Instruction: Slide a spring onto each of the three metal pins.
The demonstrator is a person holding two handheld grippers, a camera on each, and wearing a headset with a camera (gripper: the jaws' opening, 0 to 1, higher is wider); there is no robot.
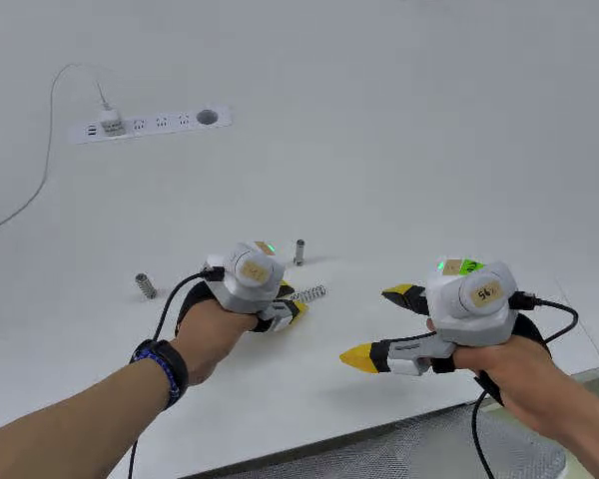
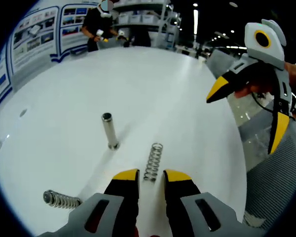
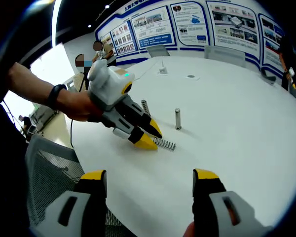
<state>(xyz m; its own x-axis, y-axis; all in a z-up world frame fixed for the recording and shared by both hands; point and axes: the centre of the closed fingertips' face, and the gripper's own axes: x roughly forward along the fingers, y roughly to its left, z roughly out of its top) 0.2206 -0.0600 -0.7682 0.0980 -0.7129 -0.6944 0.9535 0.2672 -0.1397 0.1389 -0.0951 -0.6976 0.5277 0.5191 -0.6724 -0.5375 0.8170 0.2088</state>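
White table (image 2: 153, 84) bears spring (image 2: 153, 162) just before left fingers (image 2: 126, 176).

Left gripper (image 1: 288, 303) held low in the left hand (image 1: 215, 334), bare forearm stretched forward, dark wristband (image 1: 165, 364) on the wrist, jaws only a little apart, right gripper (image 1: 378, 324) in the right hand (image 1: 509, 364), pointing toward the left one, jaws spread wide.

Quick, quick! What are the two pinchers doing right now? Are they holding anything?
Left gripper: open a little, tips either side of the spring end, not clamped on it.
Right gripper: wide open, holding nothing.
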